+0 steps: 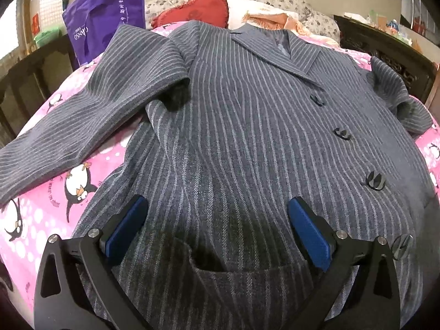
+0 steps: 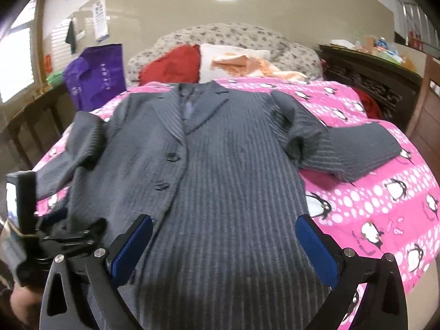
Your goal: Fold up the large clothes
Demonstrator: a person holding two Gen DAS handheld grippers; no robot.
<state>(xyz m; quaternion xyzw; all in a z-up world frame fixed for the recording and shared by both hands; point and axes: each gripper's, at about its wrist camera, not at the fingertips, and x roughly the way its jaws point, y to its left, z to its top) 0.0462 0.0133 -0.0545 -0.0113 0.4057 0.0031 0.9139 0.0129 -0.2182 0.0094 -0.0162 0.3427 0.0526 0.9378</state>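
A grey pinstriped jacket (image 1: 233,126) lies face up and buttoned on a pink penguin-print bedspread (image 1: 38,214), collar toward the pillows. Its one sleeve (image 1: 82,110) stretches out to the left, and the other sleeve (image 2: 357,148) lies bent at the right. My left gripper (image 1: 217,209) hovers open over the lower front, just above a pocket flap (image 1: 239,272), with nothing between its blue pads. In the right wrist view the same jacket (image 2: 228,170) fills the middle, and my right gripper (image 2: 225,228) stands open over its lower part. The left gripper's body (image 2: 41,233) shows at the lower left there.
Red (image 1: 198,13) and white pillows (image 2: 231,57) with an orange cloth lie at the bed head. A purple bag (image 1: 104,27) stands to the left by a dark bench. A dark carved cabinet (image 2: 371,77) with clutter flanks the right side. Bare bedspread (image 2: 385,206) shows at the right.
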